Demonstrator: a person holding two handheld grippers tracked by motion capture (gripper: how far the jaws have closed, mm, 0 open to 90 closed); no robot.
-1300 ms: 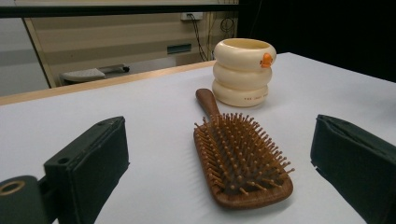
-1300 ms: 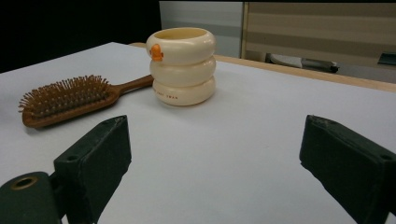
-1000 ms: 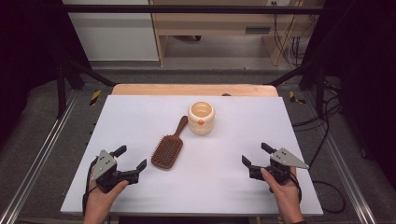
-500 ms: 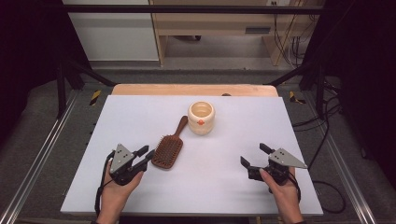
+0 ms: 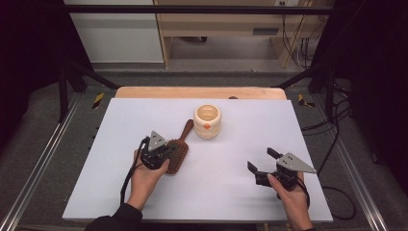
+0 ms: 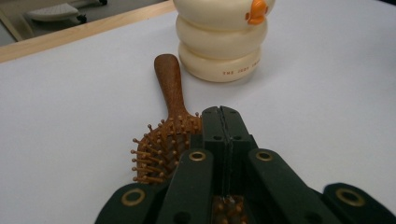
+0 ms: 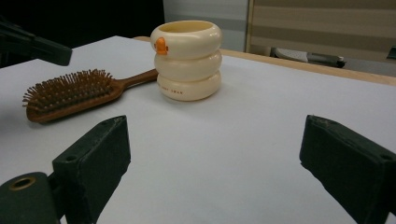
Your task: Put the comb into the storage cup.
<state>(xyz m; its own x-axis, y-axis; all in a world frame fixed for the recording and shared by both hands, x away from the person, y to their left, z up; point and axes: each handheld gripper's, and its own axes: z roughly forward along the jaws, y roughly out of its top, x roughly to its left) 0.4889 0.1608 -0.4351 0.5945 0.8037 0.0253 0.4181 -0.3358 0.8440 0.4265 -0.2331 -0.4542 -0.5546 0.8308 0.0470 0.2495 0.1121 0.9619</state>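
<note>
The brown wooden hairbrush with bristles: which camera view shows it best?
The right gripper view: the brown wooden hairbrush lies whole from the side, bristles up, handle toward the cream ringed cup. In the high view the left gripper covers part of its head. In the left gripper view the shut jaws hide part of the head.

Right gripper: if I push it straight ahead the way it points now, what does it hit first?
Probably the cream cup: it stands slightly left of centre ahead of the open right gripper. Depth is unclear, so it may pass just right of it.
</note>
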